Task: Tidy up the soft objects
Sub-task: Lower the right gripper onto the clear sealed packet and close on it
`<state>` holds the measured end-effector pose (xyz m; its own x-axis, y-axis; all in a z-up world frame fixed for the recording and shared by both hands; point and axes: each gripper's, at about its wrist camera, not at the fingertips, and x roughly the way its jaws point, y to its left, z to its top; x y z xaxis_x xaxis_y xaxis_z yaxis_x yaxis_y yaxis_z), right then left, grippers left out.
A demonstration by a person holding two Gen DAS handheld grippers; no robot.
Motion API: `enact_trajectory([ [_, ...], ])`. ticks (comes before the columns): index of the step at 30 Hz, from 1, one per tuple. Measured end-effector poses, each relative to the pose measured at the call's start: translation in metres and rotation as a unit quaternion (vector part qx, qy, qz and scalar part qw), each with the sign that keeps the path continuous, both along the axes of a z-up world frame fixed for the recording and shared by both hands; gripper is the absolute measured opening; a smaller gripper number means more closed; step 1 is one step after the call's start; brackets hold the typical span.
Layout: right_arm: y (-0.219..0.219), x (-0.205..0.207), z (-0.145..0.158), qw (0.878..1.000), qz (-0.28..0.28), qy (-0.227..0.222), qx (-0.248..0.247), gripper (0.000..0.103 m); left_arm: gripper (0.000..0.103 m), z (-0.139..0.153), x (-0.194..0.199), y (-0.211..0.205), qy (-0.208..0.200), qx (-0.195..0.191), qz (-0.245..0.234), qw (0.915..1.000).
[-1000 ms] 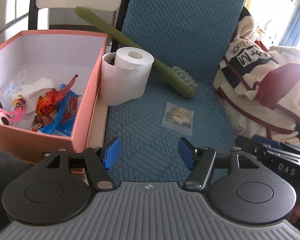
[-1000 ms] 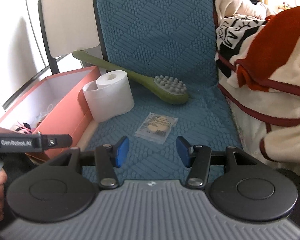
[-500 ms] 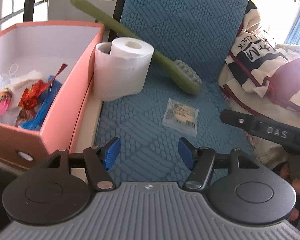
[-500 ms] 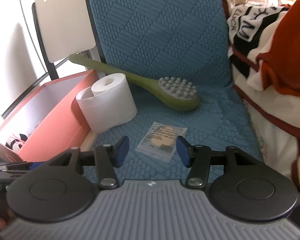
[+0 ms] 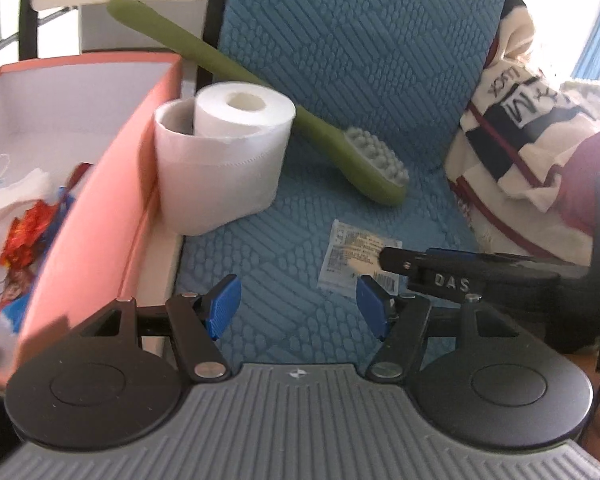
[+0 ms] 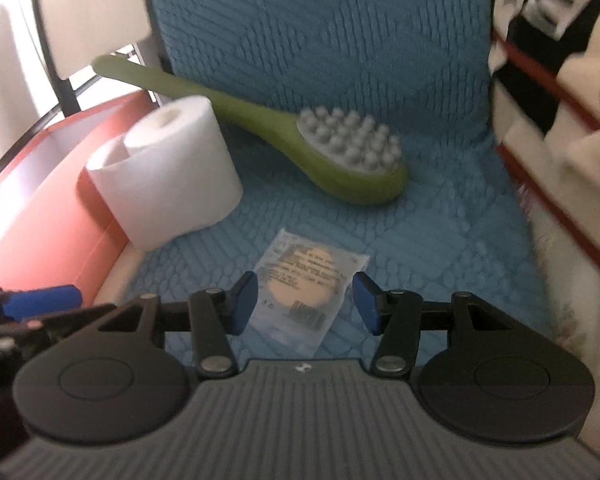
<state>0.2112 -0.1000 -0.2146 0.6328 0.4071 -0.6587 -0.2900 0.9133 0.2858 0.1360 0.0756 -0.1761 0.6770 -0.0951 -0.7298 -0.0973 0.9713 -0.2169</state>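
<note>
A small clear packet [image 6: 306,280] with a pale round pad inside lies flat on the blue quilted seat [image 6: 440,240]. My right gripper [image 6: 304,306] is open and hovers just above it, the packet between its blue fingertips. In the left wrist view the packet [image 5: 348,258] is partly covered by the right gripper's finger [image 5: 440,270]. My left gripper [image 5: 298,310] is open and empty, just left of the packet. A white toilet roll [image 5: 220,160] stands beside the pink box [image 5: 112,216]. A green massage brush [image 6: 320,152] leans on the seat back.
The pink box holds wrappers and small items [image 5: 24,232]. A striped cream, black and red blanket [image 5: 540,132] is piled on the right of the seat. A white chair back [image 6: 92,12] stands behind the box.
My right gripper has moved forward and down over the packet. My left gripper has shifted right and closer to the seat. The right gripper's finger now crosses the left wrist view.
</note>
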Motion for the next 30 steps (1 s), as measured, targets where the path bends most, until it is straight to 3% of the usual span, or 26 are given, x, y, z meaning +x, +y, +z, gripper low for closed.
enact_trajectory([
  [2, 0.0, 0.01, -0.005, 1.0, 0.0, 0.013, 0.01, 0.059, 0.069, -0.004, 0.01, -0.002, 0.013, 0.003, -0.007, 0.9999],
  [3, 0.002, 0.013, -0.006, 1.0, 0.0, 0.013, 0.006, 0.07, 0.069, -0.006, 0.016, -0.002, 0.019, 0.005, -0.012, 0.9997],
  [4, 0.004, 0.015, -0.008, 1.0, -0.003, 0.01, -0.006, 0.074, 0.069, -0.007, 0.023, -0.001, 0.026, 0.007, -0.015, 0.9995],
  [12, 0.018, 0.035, -0.017, 1.0, 0.007, 0.01, -0.028, 0.074, 0.069, -0.013, 0.045, 0.009, 0.035, 0.004, -0.016, 0.9993],
  [21, 0.04, 0.036, -0.029, 0.994, 0.042, -0.008, -0.105, 0.074, 0.069, -0.02, 0.042, 0.008, 0.045, -0.012, -0.021, 0.9987],
  [26, 0.035, 0.038, -0.029, 0.994, 0.04, -0.004, -0.097, 0.067, 0.069, -0.021, 0.042, 0.006, 0.048, -0.016, -0.02, 0.9985],
  [30, 0.033, 0.036, -0.027, 0.995, 0.035, -0.003, -0.096, 0.049, 0.069, -0.019, 0.039, 0.006, 0.045, -0.016, -0.02, 0.9987],
])
